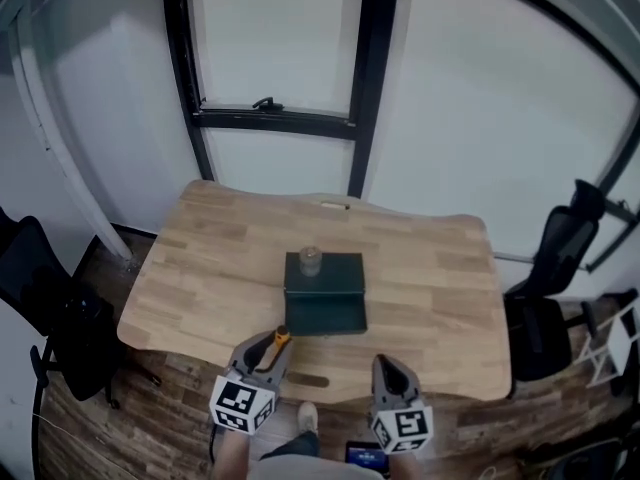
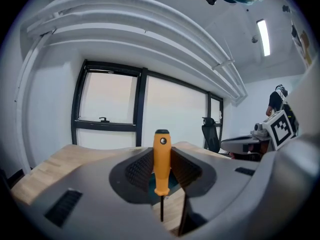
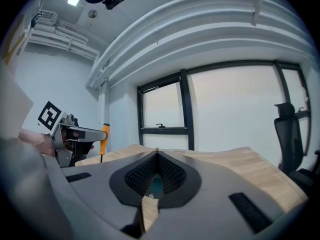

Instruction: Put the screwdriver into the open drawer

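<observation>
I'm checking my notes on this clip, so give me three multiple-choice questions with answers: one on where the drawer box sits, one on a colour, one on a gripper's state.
1. Where is the drawer box?
A. in the middle of the table
B. on the floor
C. on a chair

2. What colour is the handle of the screwdriver?
A. blue
B. orange
C. red

3. What state is the left gripper in?
A. open and empty
B. shut on a pen
C. shut on the screwdriver

Answers:
1 A: the head view shows it mid-table.
2 B: the handle is orange in the left gripper view.
3 C: its jaws clamp the handle, with the shaft pointing down.
</observation>
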Tool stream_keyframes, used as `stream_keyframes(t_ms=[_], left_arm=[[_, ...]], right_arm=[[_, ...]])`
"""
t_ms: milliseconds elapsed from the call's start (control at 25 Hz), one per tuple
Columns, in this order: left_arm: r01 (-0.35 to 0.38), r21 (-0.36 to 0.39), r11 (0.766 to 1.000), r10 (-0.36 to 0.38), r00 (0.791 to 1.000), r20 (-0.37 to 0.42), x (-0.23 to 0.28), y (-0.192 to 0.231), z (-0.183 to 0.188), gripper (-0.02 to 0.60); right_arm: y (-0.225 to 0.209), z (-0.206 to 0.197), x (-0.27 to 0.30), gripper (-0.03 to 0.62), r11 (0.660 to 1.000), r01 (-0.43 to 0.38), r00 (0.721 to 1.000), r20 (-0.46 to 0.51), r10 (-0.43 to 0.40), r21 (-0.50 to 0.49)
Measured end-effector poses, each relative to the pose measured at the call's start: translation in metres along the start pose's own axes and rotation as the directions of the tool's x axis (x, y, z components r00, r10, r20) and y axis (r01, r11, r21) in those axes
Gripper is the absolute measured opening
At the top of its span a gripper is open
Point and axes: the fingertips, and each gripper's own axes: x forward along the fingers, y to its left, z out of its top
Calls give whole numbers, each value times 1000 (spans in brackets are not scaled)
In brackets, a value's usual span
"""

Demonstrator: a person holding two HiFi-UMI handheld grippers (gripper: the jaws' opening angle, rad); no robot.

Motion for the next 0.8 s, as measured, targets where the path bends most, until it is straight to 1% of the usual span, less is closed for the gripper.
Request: stream_keyframes(t_ms=[200, 440, 680, 800], left_arm=[[33, -21, 999, -33, 999, -24, 42, 28, -6, 110], [90, -35, 995, -91, 995, -39, 76, 39, -10, 110], [116, -52, 992, -118, 992, -42, 95, 50, -10, 110], [129, -49, 990, -131, 991, -36, 105, 55, -5, 110]], right_arm=[[-16, -5, 40, -3, 999, 37, 999, -40, -36, 12], [-31, -6, 63, -3, 997, 83, 995, -61, -82, 9], [-30, -2, 81, -3, 996, 84, 994, -71, -84, -1], [-34, 0, 90, -3, 996, 85, 994, -72, -84, 3]])
